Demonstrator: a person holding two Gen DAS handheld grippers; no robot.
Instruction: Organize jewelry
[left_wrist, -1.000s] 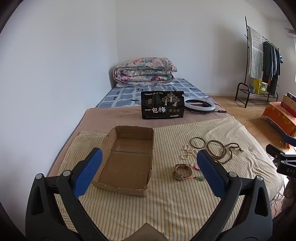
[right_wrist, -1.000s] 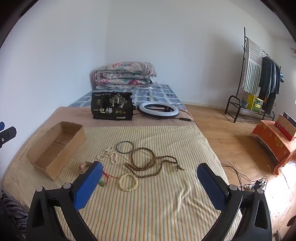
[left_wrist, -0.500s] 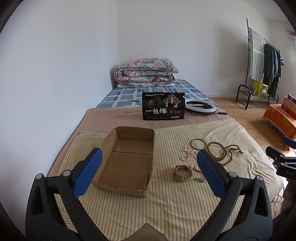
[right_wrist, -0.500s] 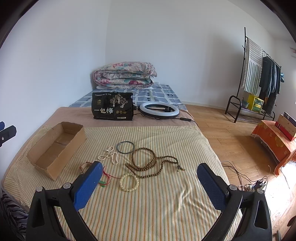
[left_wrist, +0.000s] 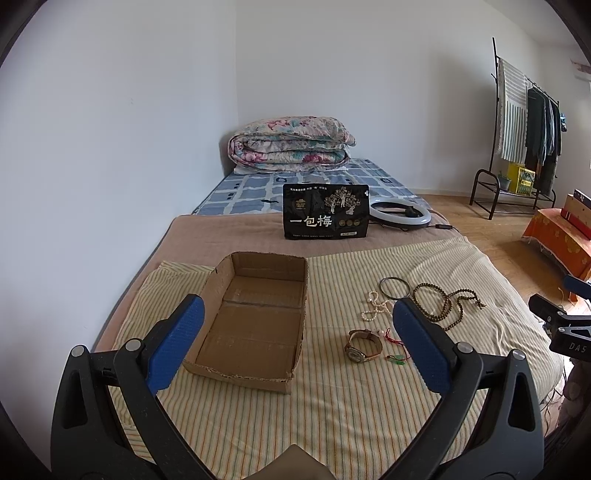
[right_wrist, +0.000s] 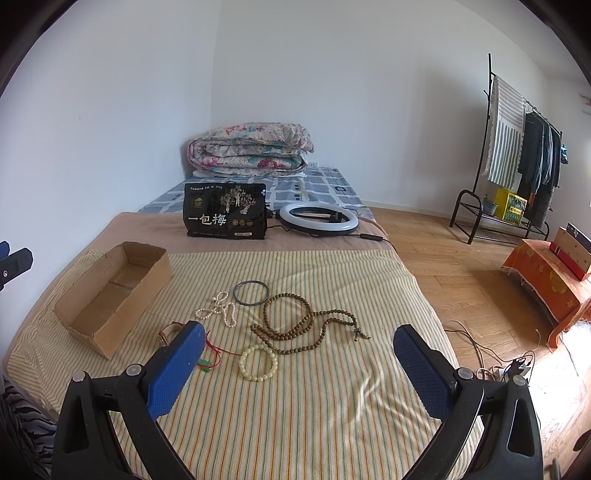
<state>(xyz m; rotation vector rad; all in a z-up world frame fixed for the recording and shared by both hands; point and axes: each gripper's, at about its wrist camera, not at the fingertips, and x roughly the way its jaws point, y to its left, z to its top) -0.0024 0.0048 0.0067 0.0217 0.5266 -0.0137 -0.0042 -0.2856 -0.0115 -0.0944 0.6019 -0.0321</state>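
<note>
An open cardboard box (left_wrist: 255, 325) (right_wrist: 110, 295) lies empty on the striped bed cover. To its right lie a wristwatch (left_wrist: 362, 345), a red cord with a green pendant (left_wrist: 397, 356) (right_wrist: 207, 360), a white pearl necklace (left_wrist: 375, 308) (right_wrist: 218, 312), a dark bangle (left_wrist: 394, 287) (right_wrist: 251, 292), a long brown bead necklace (left_wrist: 443, 301) (right_wrist: 306, 325) and a pale bead bracelet (right_wrist: 258, 362). My left gripper (left_wrist: 295, 343) is open and empty, above the box's near right corner. My right gripper (right_wrist: 297, 358) is open and empty, above the bracelet.
A black printed bag (left_wrist: 325, 216) and a ring light (right_wrist: 318, 218) stand behind the jewelry. A folded floral quilt (left_wrist: 290, 144) lies at the bed's far end. A clothes rack (right_wrist: 517, 158), an orange-covered stand (right_wrist: 546, 273) and floor cables (right_wrist: 491, 354) are to the right.
Both views have shifted only slightly. The jewelry and the box lie where they were, and both grippers have stayed open.
</note>
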